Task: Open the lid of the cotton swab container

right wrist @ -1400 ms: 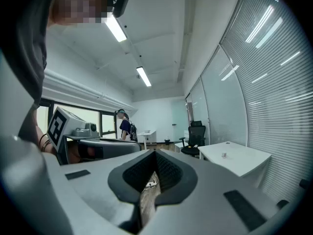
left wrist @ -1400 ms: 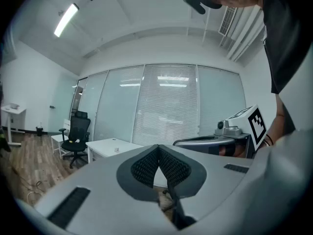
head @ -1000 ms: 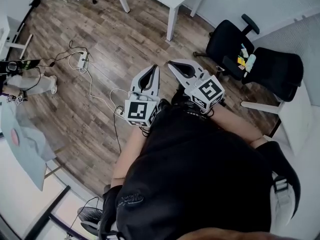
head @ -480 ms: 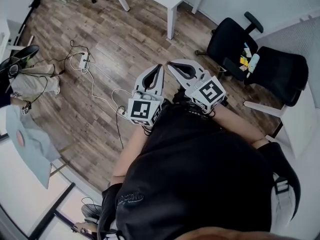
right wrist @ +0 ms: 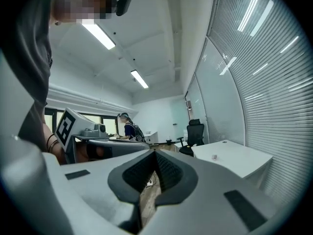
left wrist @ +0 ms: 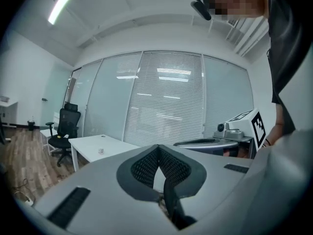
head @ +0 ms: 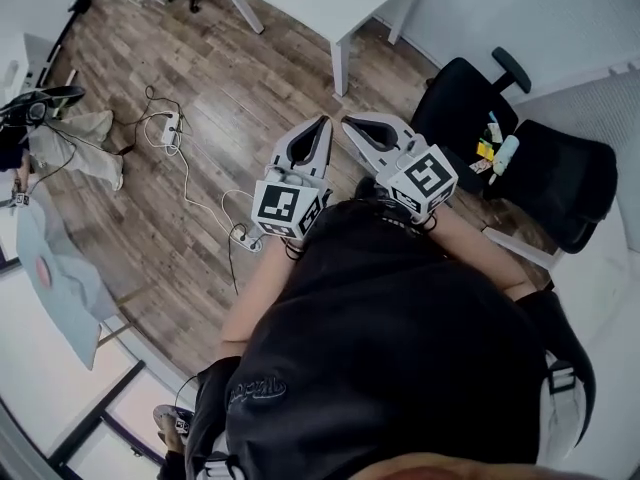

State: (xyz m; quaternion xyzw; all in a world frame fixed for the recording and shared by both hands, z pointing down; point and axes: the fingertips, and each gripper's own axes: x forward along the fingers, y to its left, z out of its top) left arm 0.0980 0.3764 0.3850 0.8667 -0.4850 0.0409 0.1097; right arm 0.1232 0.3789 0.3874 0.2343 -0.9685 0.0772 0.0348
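Both tongs are pinched fully closed on nothing, left gripper (head: 322,126) and right gripper (head: 352,125) side by side, just short of the white table (head: 350,8). Reads like a carry pose to me. The cotton swab container? Maybe that tiny speck (left wrist: 100,151) on the table, can't tell.

No word or number could be read with certainty. Pale cursive lettering (head: 255,392) ran across the black garment (head: 400,328) at the lower left of the head view, too small and warped to make out. The left cube (head: 283,208) on the left gripper (head: 326,120) and the right cube (head: 427,178) on the right gripper (head: 347,122), near the middle of the frame, bore black-and-white square marker patterns, not letters.
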